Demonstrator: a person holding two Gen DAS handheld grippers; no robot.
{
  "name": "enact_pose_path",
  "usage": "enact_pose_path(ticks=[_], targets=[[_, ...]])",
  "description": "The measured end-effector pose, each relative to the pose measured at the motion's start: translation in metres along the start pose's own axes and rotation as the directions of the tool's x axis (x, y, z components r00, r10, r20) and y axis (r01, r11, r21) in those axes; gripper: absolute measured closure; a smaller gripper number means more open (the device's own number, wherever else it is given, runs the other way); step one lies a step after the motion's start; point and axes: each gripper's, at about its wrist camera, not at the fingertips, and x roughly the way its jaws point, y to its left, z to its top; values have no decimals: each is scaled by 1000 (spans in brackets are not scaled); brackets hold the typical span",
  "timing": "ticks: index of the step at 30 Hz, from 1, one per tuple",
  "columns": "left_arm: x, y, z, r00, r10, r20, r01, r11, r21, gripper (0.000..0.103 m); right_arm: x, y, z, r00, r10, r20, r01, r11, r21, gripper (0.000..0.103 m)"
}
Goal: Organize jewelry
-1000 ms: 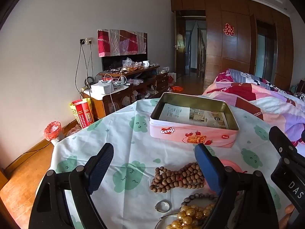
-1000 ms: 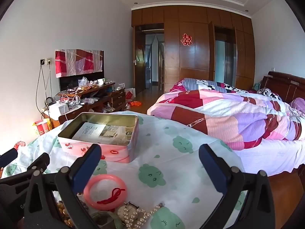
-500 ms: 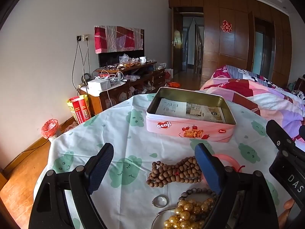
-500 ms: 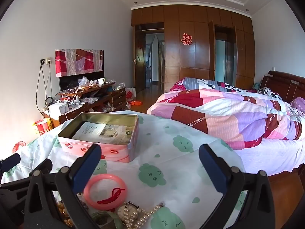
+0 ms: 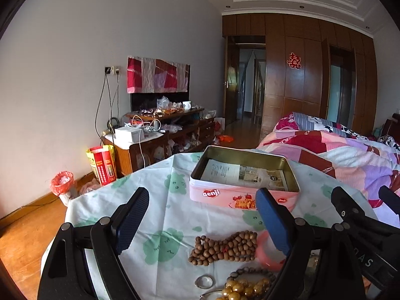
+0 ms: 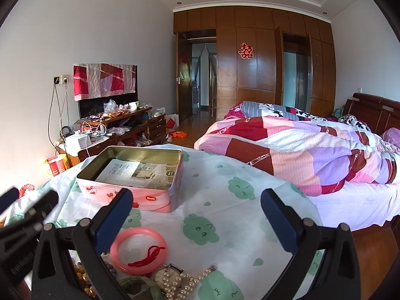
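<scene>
Fingers [image 5: 132, 215] of both grippers spread wide, empty; the right one hides part of the pink bangle [image 5: 265, 255].

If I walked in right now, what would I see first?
Probably the pink tin, open in the middle of the table with printed paper lying inside. In front of it, near the two open grippers, sits a heap of jewelry: a pink bangle with a red string, brown wooden beads and a pearl strand. Behind the table, a patchwork quilt covers the bed.
</scene>
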Motion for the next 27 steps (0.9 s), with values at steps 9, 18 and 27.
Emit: enact_pose_path(ticks=[9, 18, 27], targets=[[3, 0, 0, 999, -5, -38, 5, 1000, -4, 16, 1, 2, -3, 1000, 1, -5, -1, 1000, 6, 0], [6, 4, -2, 998, 0, -56, -1, 1000, -22, 16, -1, 0, -2, 1000, 2, 0, -2, 1000, 9, 0], [7, 4, -3, 998, 3, -62, -4, 1000, -25, 16, -1, 0, -1, 1000, 3, -1, -3, 1000, 8, 0]])
